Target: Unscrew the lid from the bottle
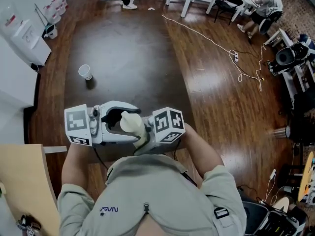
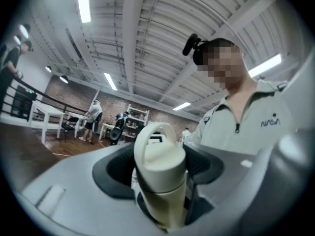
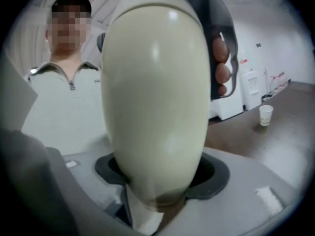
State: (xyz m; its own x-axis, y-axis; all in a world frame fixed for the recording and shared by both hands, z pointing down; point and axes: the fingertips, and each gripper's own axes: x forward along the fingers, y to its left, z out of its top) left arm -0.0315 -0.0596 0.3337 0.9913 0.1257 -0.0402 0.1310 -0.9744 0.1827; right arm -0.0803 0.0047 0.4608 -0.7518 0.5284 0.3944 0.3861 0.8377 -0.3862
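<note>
I hold a cream bottle (image 1: pixel 134 128) level in front of my chest, between both grippers. In the right gripper view the bottle's rounded body (image 3: pixel 155 97) fills the middle, and my right gripper (image 3: pixel 157 183) is shut on it. The left gripper view looks at the lid (image 2: pixel 160 156), cream with a loop handle on top. The lid sits between the dark pads (image 2: pixel 114 171) of my left gripper (image 2: pixel 160 183) with no gap showing on either side. From the head view the left gripper (image 1: pixel 128 123) comes in from the left and the right gripper (image 1: pixel 143 137) from the right.
A paper cup (image 1: pixel 85 72) stands on the dark brown table top (image 1: pixel 128 48) ahead; the same cup (image 3: pixel 266 115) shows in the right gripper view. A white cable (image 1: pixel 231 53) trails over the wood floor at right. A light wooden board (image 1: pixel 24 181) lies at lower left.
</note>
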